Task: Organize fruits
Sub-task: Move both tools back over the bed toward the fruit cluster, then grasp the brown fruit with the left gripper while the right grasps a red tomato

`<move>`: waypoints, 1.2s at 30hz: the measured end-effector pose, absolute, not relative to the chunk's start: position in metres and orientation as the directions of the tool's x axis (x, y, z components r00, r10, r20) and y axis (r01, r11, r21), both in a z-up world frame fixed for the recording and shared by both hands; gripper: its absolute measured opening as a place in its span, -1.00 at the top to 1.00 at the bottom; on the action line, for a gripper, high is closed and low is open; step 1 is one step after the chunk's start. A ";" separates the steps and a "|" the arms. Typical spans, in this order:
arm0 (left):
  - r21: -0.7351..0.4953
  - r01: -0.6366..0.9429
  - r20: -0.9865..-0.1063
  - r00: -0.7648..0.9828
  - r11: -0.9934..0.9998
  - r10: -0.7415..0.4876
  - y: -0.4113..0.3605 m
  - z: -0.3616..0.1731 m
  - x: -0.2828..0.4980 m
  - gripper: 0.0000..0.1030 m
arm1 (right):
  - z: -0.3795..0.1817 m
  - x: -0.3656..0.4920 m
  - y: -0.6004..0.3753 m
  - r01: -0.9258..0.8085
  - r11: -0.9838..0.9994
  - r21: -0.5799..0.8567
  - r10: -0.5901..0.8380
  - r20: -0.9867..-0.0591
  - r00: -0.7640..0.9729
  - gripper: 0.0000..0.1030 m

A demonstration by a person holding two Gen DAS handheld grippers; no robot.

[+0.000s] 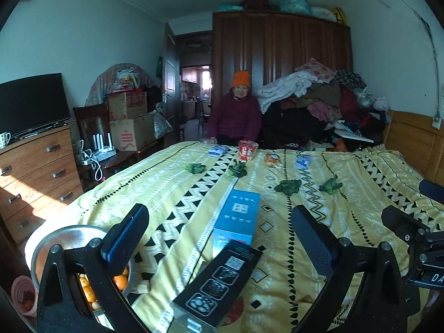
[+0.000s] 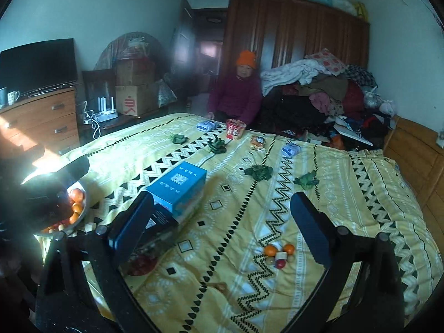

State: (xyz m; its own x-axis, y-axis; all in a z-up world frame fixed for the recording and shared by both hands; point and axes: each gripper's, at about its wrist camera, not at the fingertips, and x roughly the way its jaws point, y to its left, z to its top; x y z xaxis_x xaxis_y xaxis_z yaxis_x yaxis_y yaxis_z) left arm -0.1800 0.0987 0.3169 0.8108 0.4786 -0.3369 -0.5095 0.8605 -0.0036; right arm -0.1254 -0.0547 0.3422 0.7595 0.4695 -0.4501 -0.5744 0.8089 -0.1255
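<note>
Hovering: both tongs hang over the yellow patterned bedspread [image 2: 347,183] with jaws spread wide and nothing between them.
Right gripper [image 2: 222,230]: open; its fingers frame the lower half of the right wrist view.
Left gripper [image 1: 219,238]: open; a black printed card [image 1: 219,280] and a blue box [image 1: 240,216] lie in the gap between its fingers, not gripped.
Loose fruit [image 2: 277,254]: a small cluster in the lower right of the right wrist view, two mandarins with a red piece and a pale cut piece touching them, resting on the bedspread just inside the right-hand finger.
Direction from right tongs: ahead and a little toward the right finger, below the jaw line; I judge it the nearest thing to pick.
Long axis: the cluster runs roughly left to right across the frame, so the jaws already straddle it crosswise; single mandarins are round and need no turning.
Steel bowl [image 1: 44,247]: lower left of the left wrist view, partly behind the left finger, already holding mandarins [image 1: 119,280]; in the right wrist view it sits at the left edge in glare.
Nearer arm: right to the loose fruit, left to the bowl.
Pink basket [image 1: 20,295]: bottom left corner, beside the bowl; contents too small to tell.
Far end: leafy greens [image 2: 259,172] and an instant noodle cup [image 2: 235,129] lie well apart from the fruit, near a seated woman in an orange hat [image 2: 236,91].
Risk: mandarins may roll on soft bedding.
</note>
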 end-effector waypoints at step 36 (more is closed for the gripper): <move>-0.188 0.042 -0.811 0.557 0.981 -0.179 -0.036 0.036 0.121 0.24 | 0.165 0.019 -0.265 -0.304 0.932 0.195 0.339 -0.764 0.549 -0.33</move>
